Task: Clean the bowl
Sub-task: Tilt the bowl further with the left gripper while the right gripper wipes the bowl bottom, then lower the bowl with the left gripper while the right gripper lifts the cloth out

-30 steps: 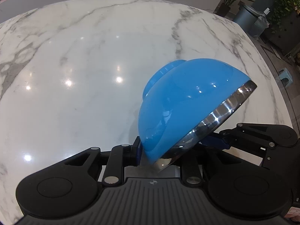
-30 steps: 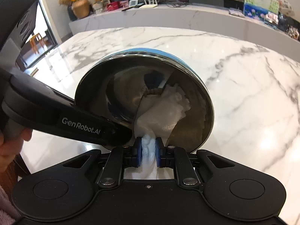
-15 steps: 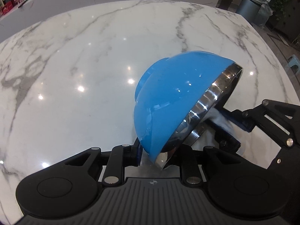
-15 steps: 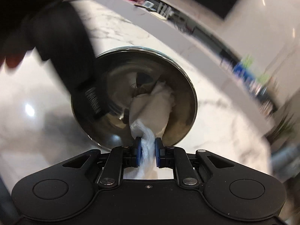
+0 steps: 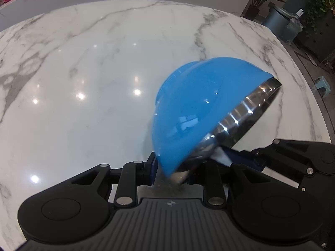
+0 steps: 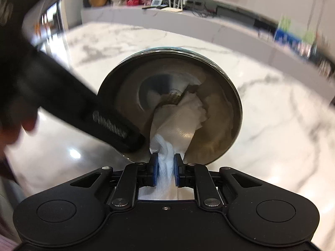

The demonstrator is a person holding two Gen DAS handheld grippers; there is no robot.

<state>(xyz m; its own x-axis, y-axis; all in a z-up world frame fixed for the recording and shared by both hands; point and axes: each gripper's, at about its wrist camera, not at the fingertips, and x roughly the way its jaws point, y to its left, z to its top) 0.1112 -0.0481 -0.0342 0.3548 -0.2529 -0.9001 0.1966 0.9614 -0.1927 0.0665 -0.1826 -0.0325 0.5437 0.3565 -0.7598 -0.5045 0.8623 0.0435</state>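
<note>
At the bottom centre of the right wrist view, the right gripper [image 6: 165, 172] has its blue-padded jaws drawn close together, pinching a bunched white paper towel [image 6: 180, 119] that fans out upward from between them. The towel's crumpled far end presses against the shiny steel inside of the bowl [image 6: 217, 96], which is tipped on its side in the middle of the frame with its mouth facing the camera. The black body of the left gripper [image 6: 117, 125] cuts in blurred from the upper left and meets the bowl's lower left rim. In the left wrist view, the left gripper [image 5: 180, 169] clamps that rim at bottom centre, its jaws narrowed onto the thin edge, with the bowl's blue outside [image 5: 194, 108] rising to the right of centre. The right gripper [image 5: 240, 159] shows at the lower right, towel at its tips. Beyond lies the white marble table [image 5: 94, 62], and a long counter [image 6: 188, 21] stands at the top.
</note>
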